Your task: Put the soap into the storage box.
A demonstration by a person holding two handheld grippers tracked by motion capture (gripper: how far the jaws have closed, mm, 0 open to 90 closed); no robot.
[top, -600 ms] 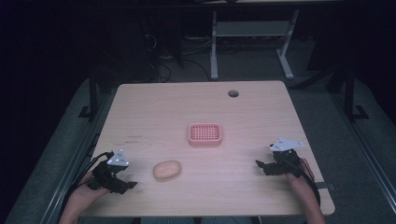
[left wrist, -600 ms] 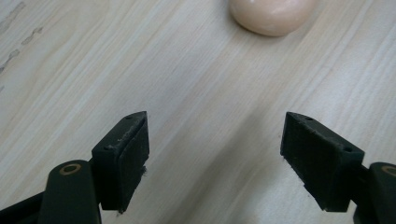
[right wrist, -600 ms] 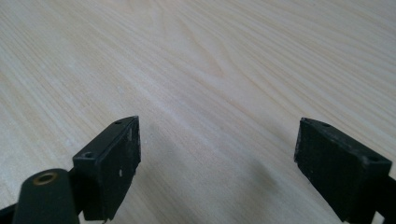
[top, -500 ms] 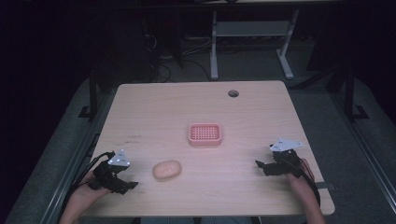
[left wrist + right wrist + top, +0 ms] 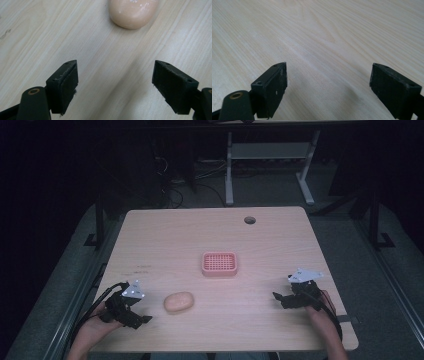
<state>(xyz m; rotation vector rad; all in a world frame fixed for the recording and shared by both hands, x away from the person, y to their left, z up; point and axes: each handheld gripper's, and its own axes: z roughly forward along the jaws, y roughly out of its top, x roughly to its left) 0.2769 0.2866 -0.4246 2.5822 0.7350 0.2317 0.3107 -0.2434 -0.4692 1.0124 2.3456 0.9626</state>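
Resting on 1 table (image 5: 260, 235): 1 peach soap bar (image 5: 179, 302), 1 pink tray (image 5: 219, 264); 2 claws, left claw (image 5: 142, 319) & right claw (image 5: 278, 298), both spread apart, empty

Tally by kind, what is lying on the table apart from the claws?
Peach-coloured oval soap bar: 1
Pink slotted soap dish: 1
Total: 2, both on the wooden table, apart from each other.

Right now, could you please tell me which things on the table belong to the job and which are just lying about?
In the job:
- soap bar, straight ahead of the open left gripper
- pink tray, probably

Lying about:
- round hole in the table
- right gripper, open, idle
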